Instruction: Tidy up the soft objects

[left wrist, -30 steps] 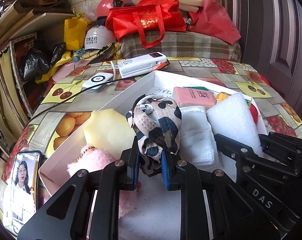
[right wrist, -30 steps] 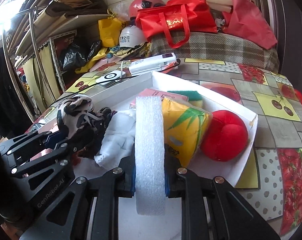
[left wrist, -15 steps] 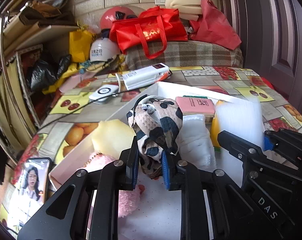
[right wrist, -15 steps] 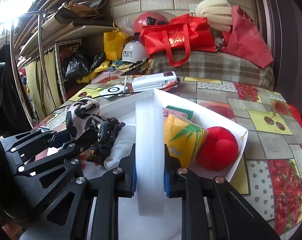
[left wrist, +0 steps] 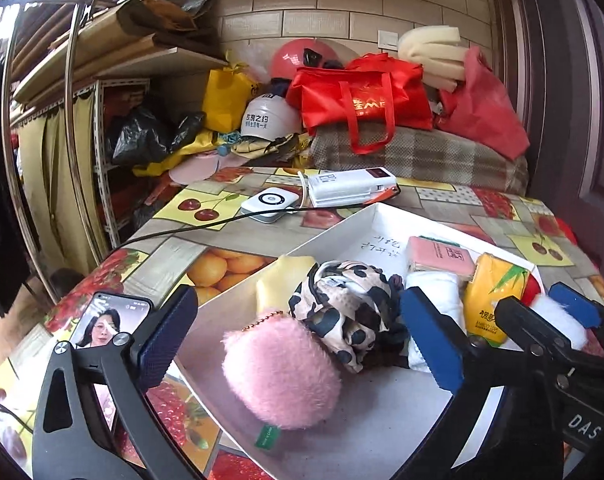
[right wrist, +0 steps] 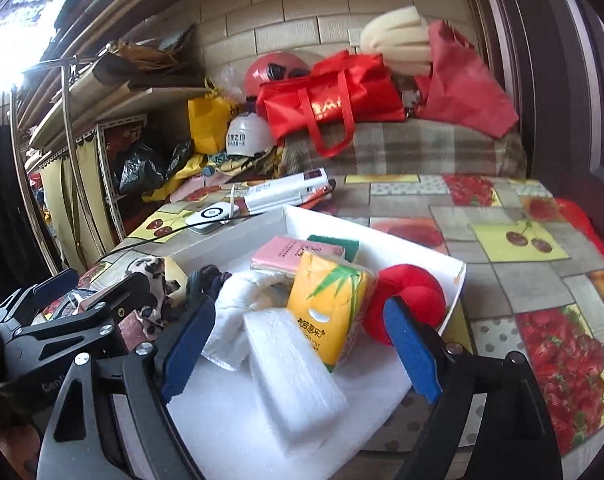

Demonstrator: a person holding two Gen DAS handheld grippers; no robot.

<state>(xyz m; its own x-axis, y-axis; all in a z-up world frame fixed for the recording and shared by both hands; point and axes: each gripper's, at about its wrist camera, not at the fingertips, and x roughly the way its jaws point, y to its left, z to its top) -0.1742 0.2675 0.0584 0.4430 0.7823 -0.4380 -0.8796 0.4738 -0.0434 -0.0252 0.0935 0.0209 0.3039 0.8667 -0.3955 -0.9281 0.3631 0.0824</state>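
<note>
Both jaws just opened wide: left gripper (left wrist: 298,340) released spotted cloth (left wrist: 341,312), right gripper (right wrist: 302,344) released foam block (right wrist: 294,376), both resting inside white tray (right wrist: 381,232), apparently sorted.

One white tray (right wrist: 455,280) carries eight soft things: one pink plush (left wrist: 280,376), one spotted cloth (left wrist: 341,308), one white towel (right wrist: 238,312), one foam block (right wrist: 294,380), two tissue packs, one red ball (right wrist: 411,296), one sponge (right wrist: 335,242). Behind stand two helmets and two red bags.
</note>
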